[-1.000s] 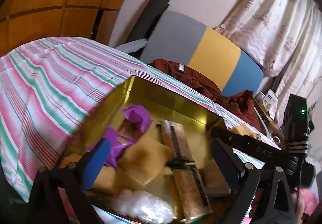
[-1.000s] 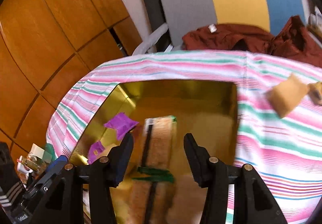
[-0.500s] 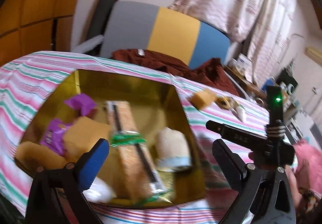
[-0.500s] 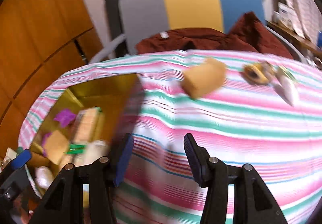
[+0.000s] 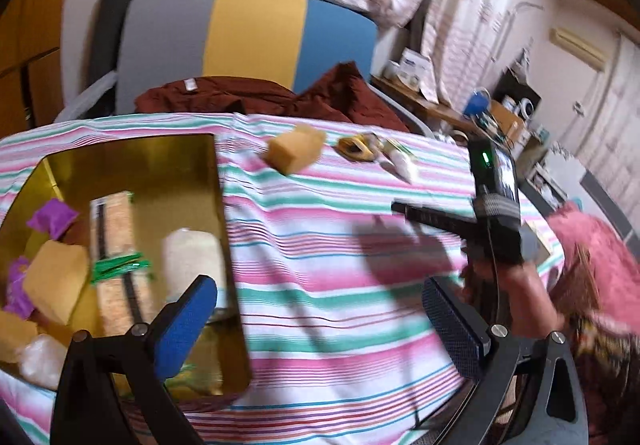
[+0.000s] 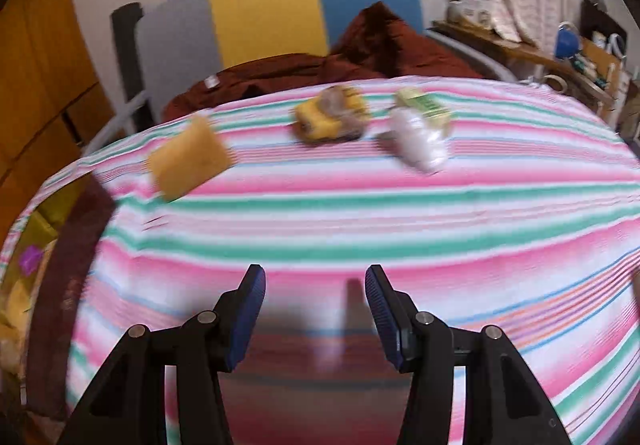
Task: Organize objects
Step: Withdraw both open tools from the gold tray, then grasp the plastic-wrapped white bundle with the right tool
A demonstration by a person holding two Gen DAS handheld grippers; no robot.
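Gold tin [image 5: 132, 149] lies at the left of the striped cloth [image 5: 340, 245] in the left wrist view, holding a cork-brown pack [image 5: 116, 257], a white roll [image 5: 192, 257], purple wrappers [image 5: 52, 217] and yellow sponges [image 5: 56, 281]. The left gripper [image 5: 320, 309] hangs wide and empty by the tin's right wall.

From the right wrist, the right gripper [image 6: 316, 309] stands partly open, empty, over bare cloth [image 6: 360, 225]. Far ahead lie a sponge [image 6: 188, 161], a yellow bundle [image 6: 332, 117], a white packet [image 6: 420, 141] and a green-yellow box [image 6: 424, 105].

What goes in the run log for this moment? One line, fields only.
left gripper: open, empty | right gripper: open, empty | gold tray: partly filled | on striped cloth: tan packet, white packet
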